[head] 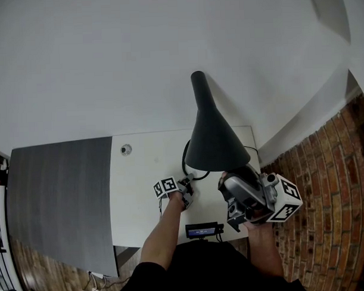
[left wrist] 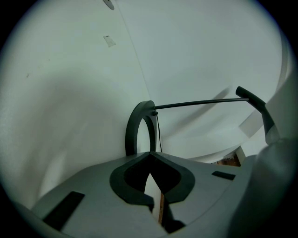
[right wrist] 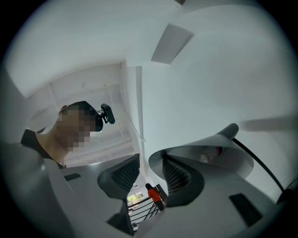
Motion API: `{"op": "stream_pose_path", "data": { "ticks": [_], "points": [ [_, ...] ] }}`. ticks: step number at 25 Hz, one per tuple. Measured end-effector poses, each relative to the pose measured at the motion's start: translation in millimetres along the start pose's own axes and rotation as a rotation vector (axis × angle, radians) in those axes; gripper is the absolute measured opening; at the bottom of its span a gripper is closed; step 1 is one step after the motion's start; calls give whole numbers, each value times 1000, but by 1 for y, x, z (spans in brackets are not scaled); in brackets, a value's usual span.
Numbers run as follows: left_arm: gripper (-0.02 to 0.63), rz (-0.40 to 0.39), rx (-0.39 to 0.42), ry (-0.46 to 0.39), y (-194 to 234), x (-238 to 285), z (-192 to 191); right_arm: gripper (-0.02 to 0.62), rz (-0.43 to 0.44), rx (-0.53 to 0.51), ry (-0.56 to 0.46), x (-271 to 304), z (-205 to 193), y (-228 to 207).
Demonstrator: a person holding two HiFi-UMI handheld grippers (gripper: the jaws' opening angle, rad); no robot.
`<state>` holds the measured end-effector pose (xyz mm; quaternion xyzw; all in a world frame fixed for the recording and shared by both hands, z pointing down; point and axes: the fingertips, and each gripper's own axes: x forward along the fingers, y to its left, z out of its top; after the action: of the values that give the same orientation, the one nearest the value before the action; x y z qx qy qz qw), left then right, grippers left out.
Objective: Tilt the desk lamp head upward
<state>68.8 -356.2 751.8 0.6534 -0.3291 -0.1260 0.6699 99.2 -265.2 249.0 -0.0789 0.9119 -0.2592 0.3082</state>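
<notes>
Lamp head (head: 213, 141): dark cone above the white desk (head: 144, 173), its lower rim in the gap of the right gripper (right wrist: 148, 163) | right gripper: 2 jaws slightly apart around this rim, hand raised, pointing upward | left gripper (left wrist: 150, 155): jaws closed, empty, low at the desk, facing the lamp ring base (left wrist: 132, 132).

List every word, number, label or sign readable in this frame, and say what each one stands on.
No text here can be read.
Small display, lit blue: characters too small to read.
Lamp bulb: faint markings, too blurred to read.
Marker cube: only black-and-white square patterns, no words or numbers.
</notes>
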Motion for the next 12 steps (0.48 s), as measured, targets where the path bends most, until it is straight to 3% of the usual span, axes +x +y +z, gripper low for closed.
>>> {"op": "stream_pose_path", "data": {
  "ticks": [12],
  "points": [
    [11, 9, 5, 4, 0, 0, -1, 163, -2, -5, -17, 8, 12, 4]
  ]
}}
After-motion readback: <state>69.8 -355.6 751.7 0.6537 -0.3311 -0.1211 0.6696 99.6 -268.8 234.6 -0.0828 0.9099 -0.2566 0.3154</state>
